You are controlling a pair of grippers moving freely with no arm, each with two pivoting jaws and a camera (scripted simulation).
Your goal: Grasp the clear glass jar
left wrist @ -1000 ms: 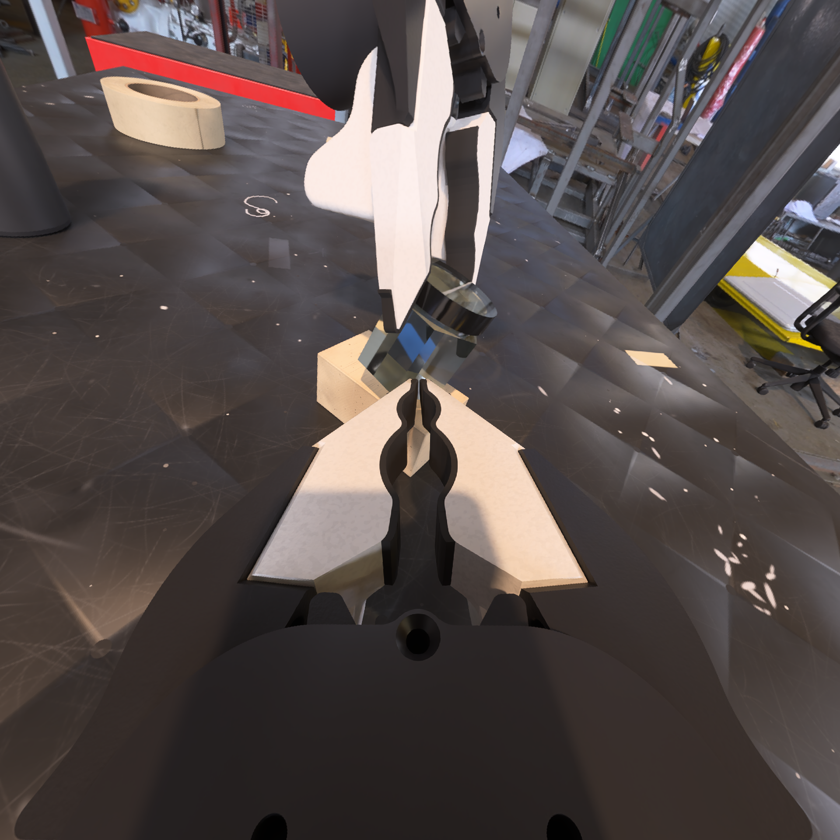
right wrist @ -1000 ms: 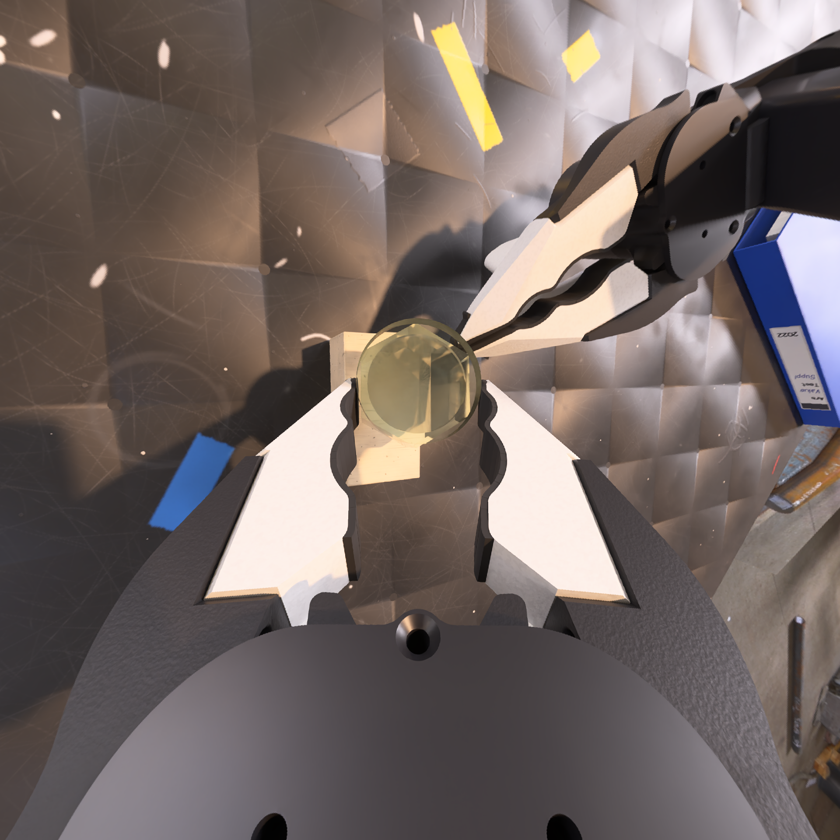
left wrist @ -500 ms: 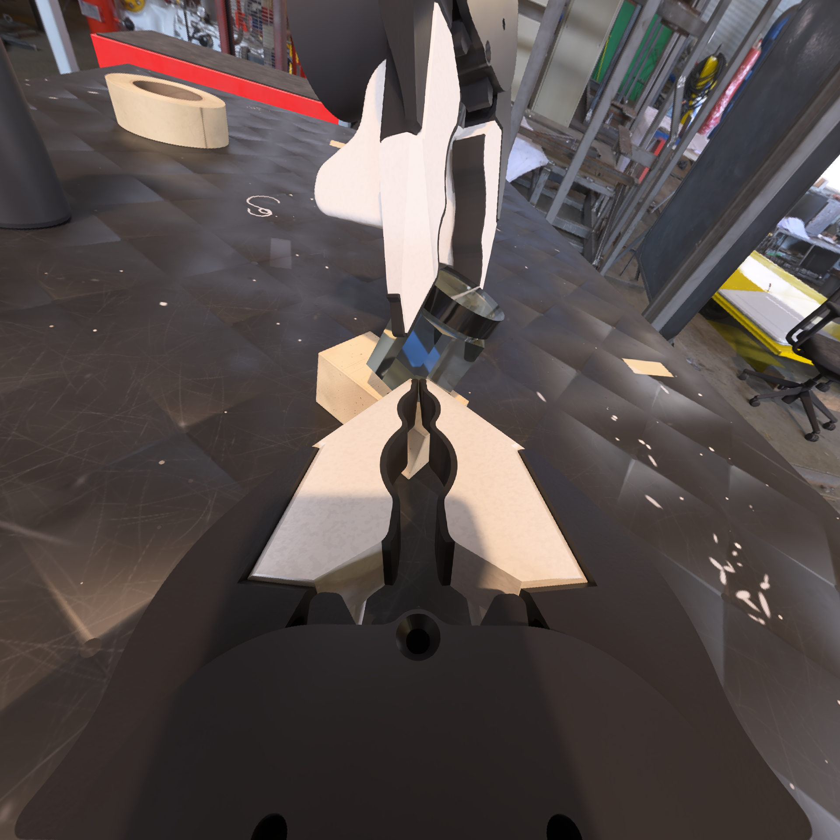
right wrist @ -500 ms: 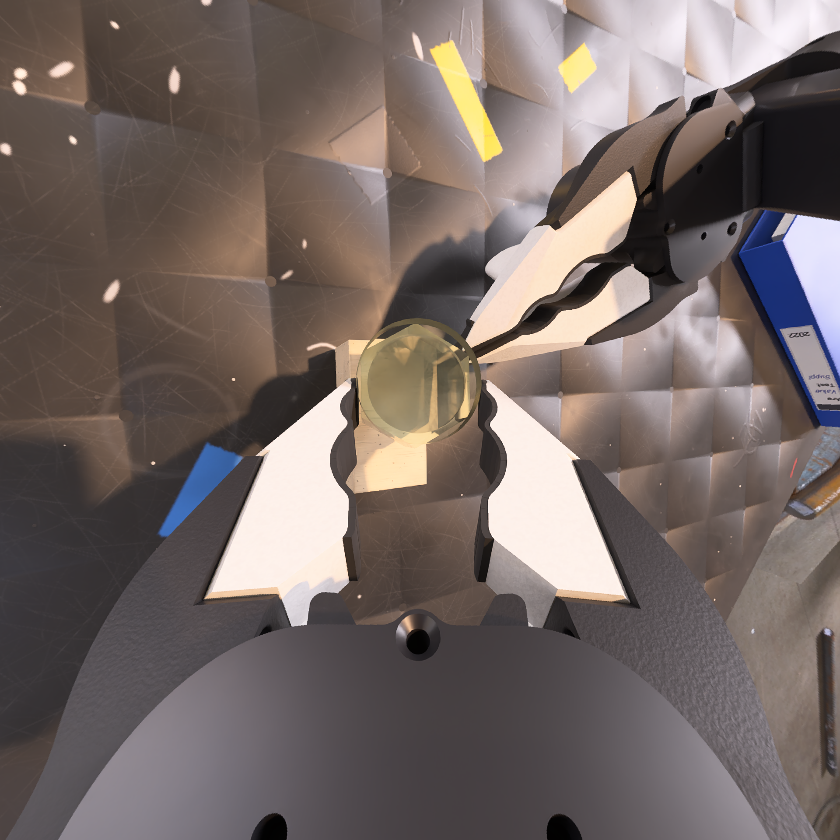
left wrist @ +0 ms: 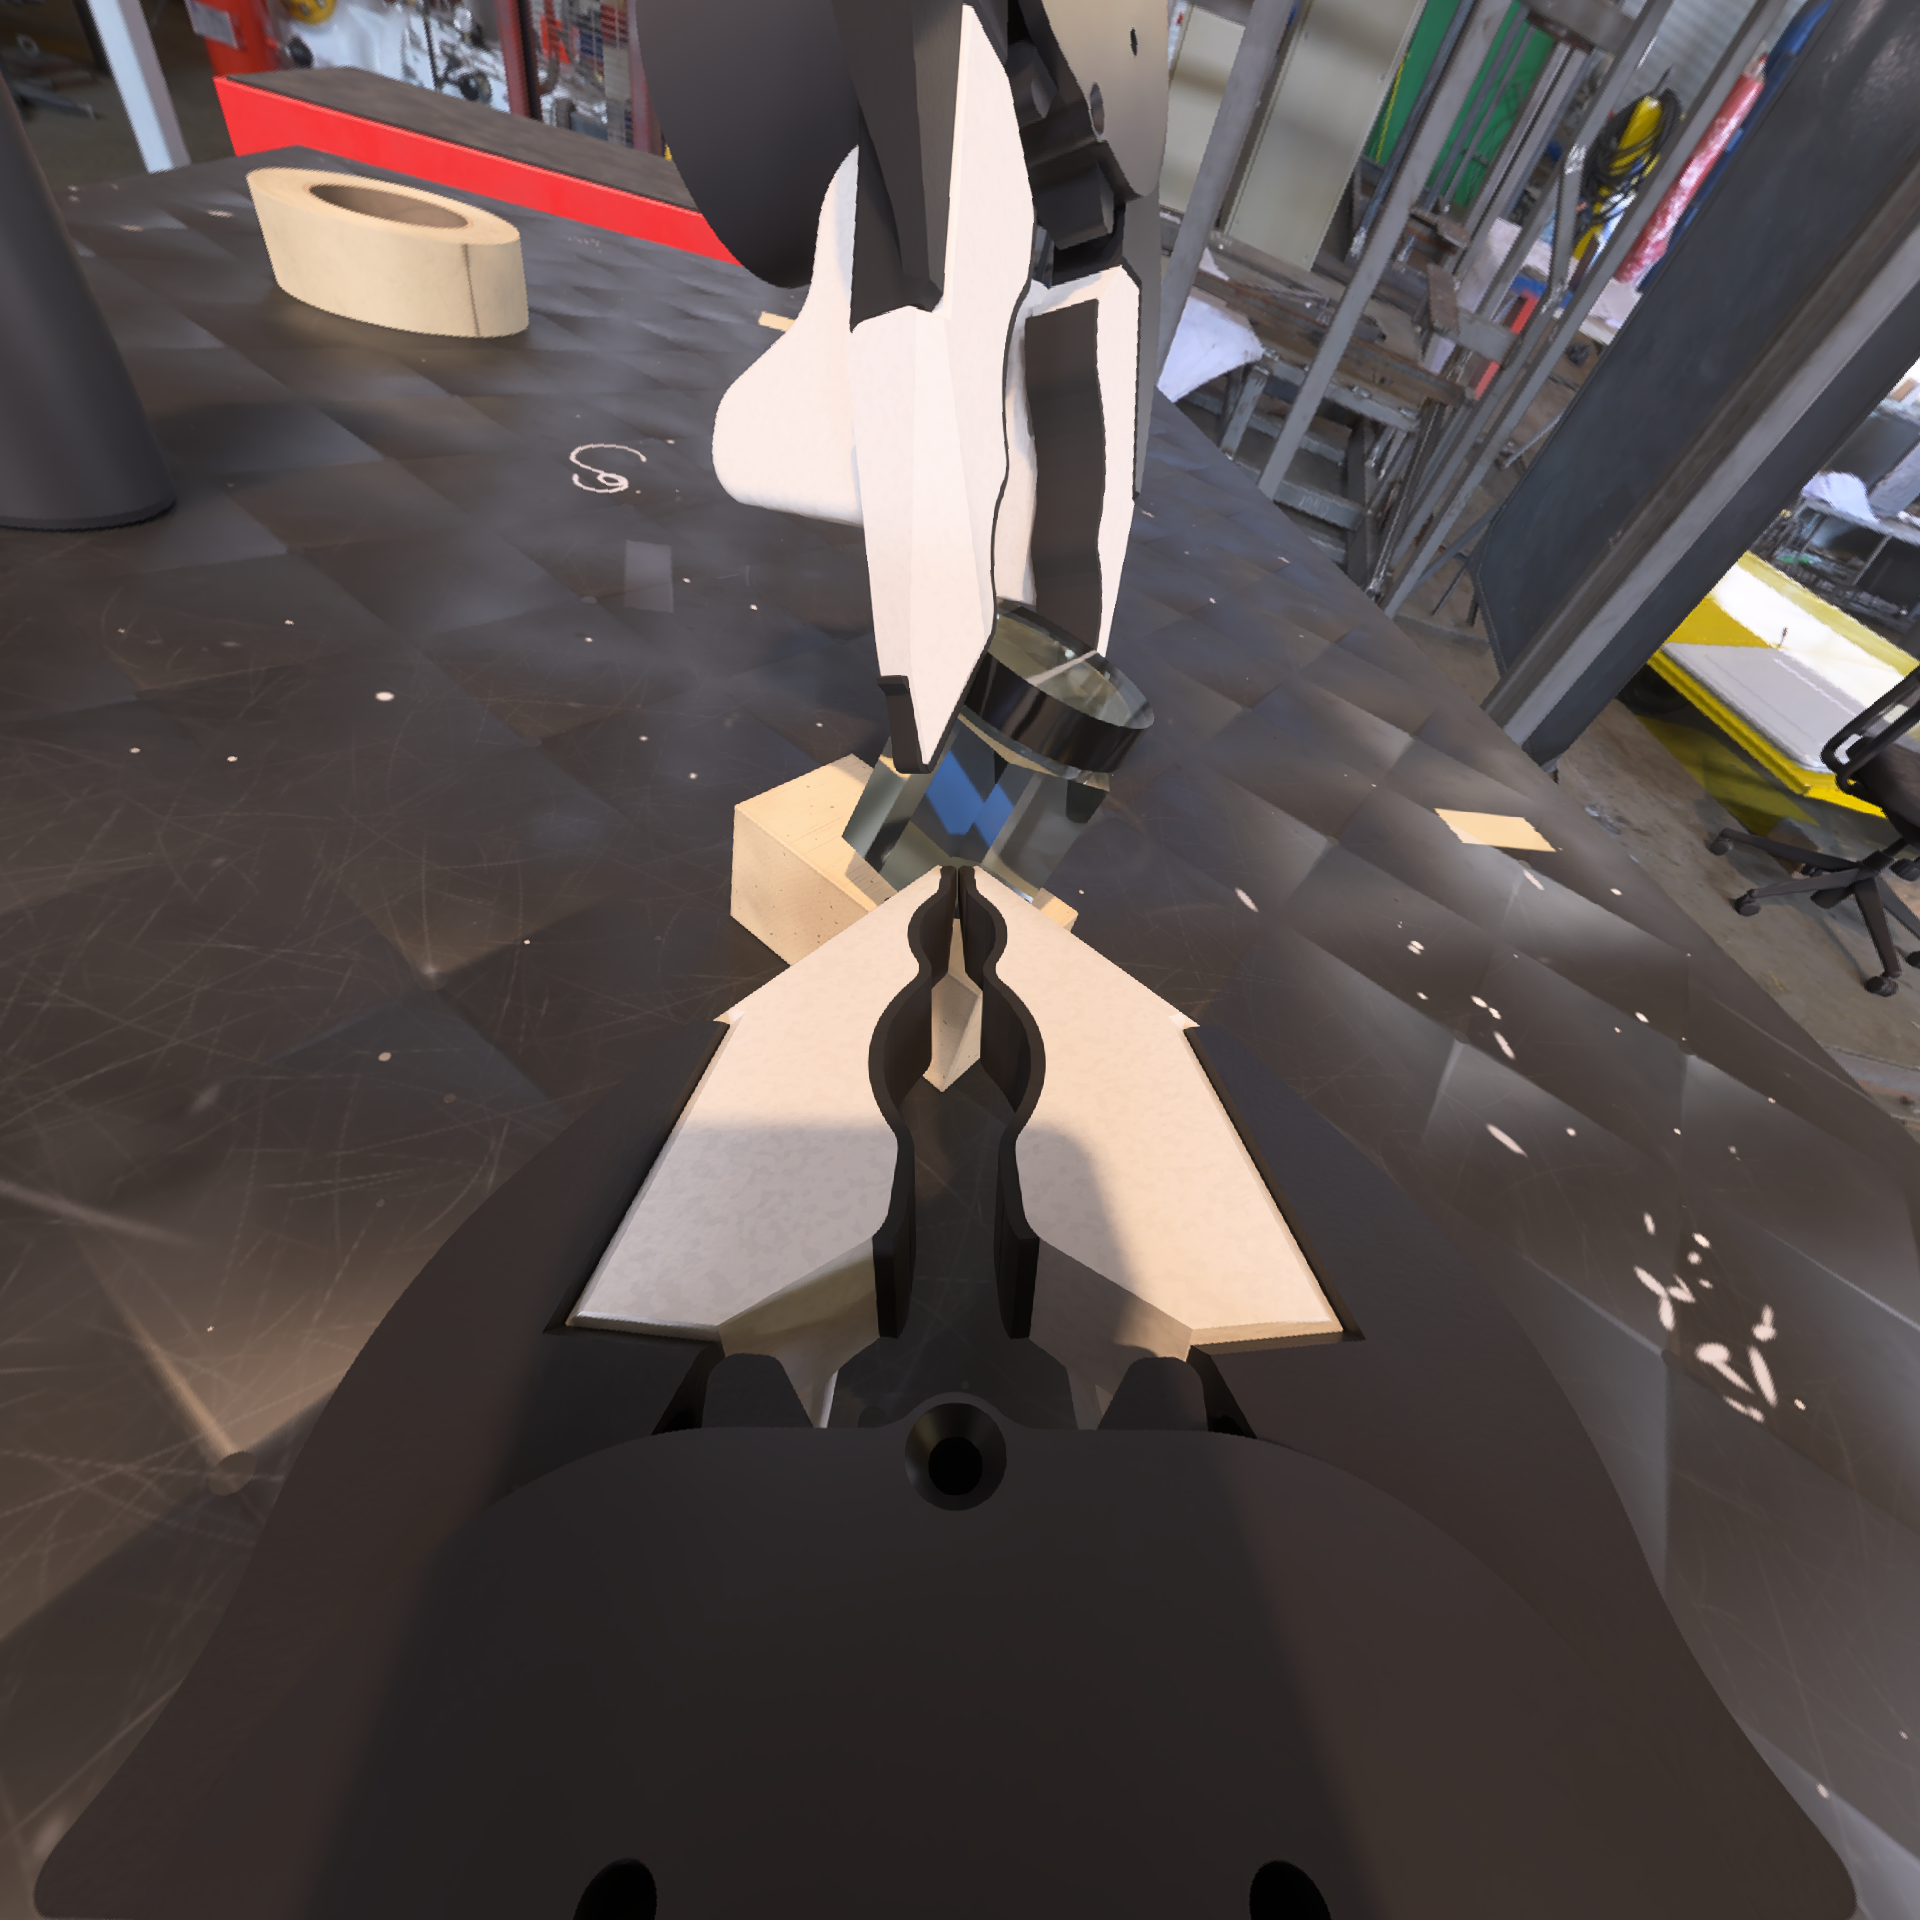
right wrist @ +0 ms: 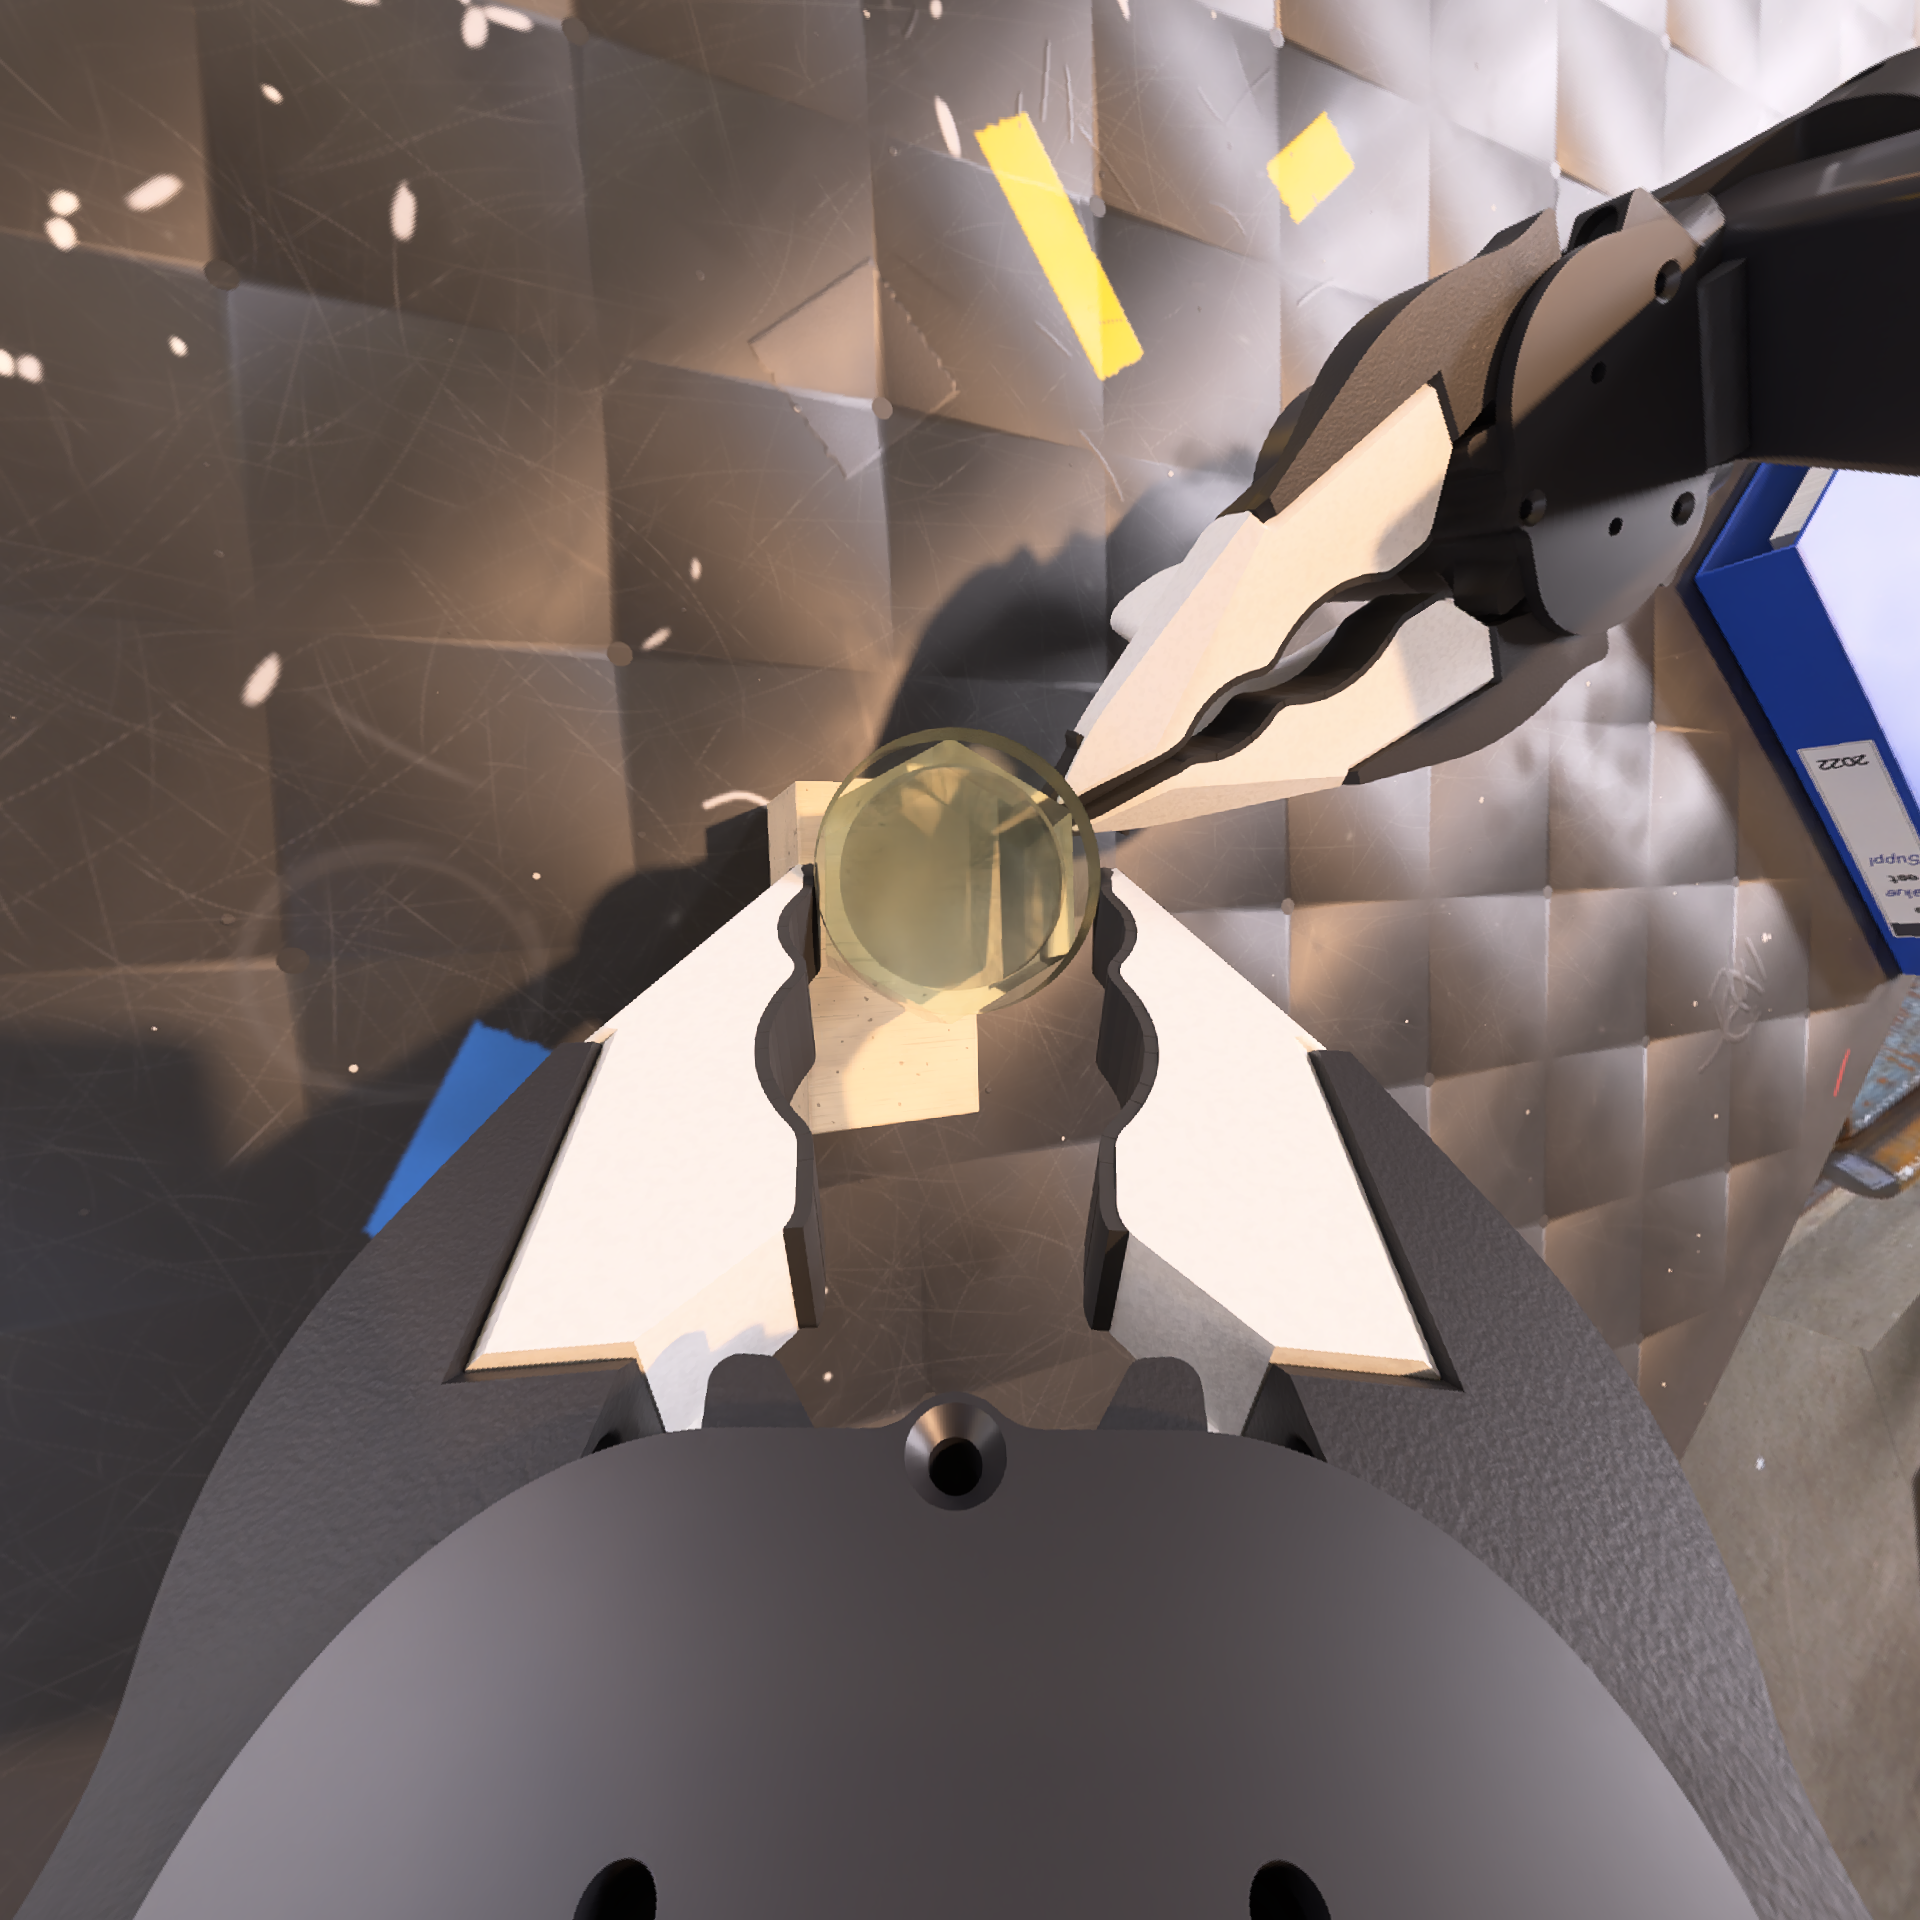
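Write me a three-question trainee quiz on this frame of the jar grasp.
1. True or false: the left tongs are closed around the clear glass jar.
2. What is the jar above? A) metal tray B) wooden block C) folded cloth
3. Fill in: in the left wrist view the jar is ____ (upright or tilted).

Key
1. False. The left tongs are shut on nothing, with their tips beside the jar. The right tongs grip it.
2. B
3. tilted

Blue binder [right wrist: 1808, 707] cut by right edge; wooden block [left wrist: 800, 868] half behind jar [left wrist: 997, 769].
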